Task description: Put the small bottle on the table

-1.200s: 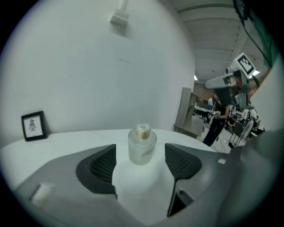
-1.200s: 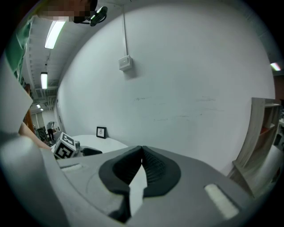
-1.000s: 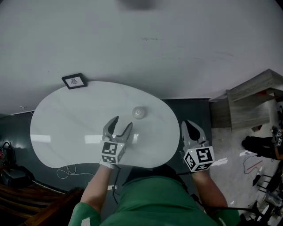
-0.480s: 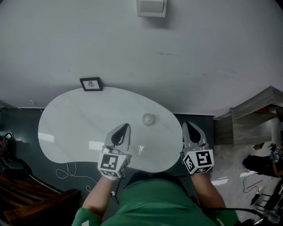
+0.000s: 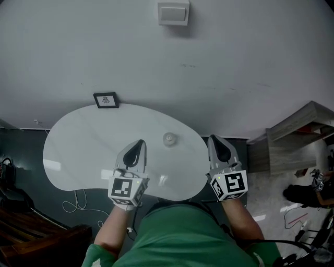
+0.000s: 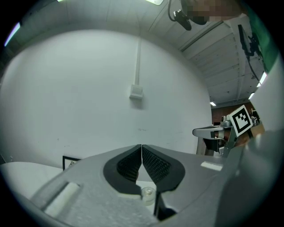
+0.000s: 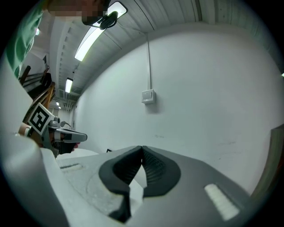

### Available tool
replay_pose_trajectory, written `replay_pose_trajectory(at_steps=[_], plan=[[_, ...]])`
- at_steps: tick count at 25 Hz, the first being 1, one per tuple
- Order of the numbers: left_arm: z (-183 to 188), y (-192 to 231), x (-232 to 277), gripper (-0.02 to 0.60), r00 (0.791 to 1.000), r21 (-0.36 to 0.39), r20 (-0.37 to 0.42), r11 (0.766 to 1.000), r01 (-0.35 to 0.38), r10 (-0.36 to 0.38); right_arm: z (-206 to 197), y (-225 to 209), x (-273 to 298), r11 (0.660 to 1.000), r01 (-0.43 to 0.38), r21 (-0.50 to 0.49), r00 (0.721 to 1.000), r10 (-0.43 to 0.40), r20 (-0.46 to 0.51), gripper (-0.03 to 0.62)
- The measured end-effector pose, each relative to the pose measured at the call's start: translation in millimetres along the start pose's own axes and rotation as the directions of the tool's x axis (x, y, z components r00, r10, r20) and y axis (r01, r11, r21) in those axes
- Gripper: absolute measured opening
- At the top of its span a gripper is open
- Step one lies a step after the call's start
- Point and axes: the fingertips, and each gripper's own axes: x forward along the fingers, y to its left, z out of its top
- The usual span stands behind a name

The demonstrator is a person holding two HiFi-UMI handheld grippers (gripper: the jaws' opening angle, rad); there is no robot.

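Note:
The small clear bottle (image 5: 168, 138) stands upright on the white rounded table (image 5: 78, 151), right of its middle. My left gripper (image 5: 139, 142) hovers over the table's near side, left of the bottle and apart from it, jaws shut with nothing between them. In the left gripper view the pads meet at the tips of the left gripper (image 6: 141, 146), and the bottle (image 6: 147, 193) shows low behind them. My right gripper (image 5: 214, 138) is shut and empty just off the table's right edge; in its own view the right gripper (image 7: 142, 149) shows closed pads.
A small framed picture (image 5: 106, 99) stands at the table's far left edge against the wall. A white wall box (image 5: 173, 12) hangs above. A wooden cabinet (image 5: 300, 130) stands to the right. A white cable (image 5: 78, 201) lies on the dark floor.
The left gripper's jaws have gone from open to shut, empty. It has drawn back toward me, away from the bottle. The bottle stays on the table.

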Motion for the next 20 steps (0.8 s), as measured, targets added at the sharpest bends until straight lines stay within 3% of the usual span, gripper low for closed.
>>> replay_pose_trajectory(at_steps=[7,20], plan=[[-10.6,-10.3,-7.2,0.014,1.000,-0.039,-0.019,0.999,0.004,-0.005,14.3,2.5,-11.1,0.999,-0.042,0.003,0.998,0.041,0.056,0.003],[12.1,-2.9,-3.5,0.014,1.000,-0.076,0.023,0.997,-0.011,0.013,18.3,0.6,-9.1,0.998,-0.053,-0.030,0.997,0.055,0.051,0.003]])
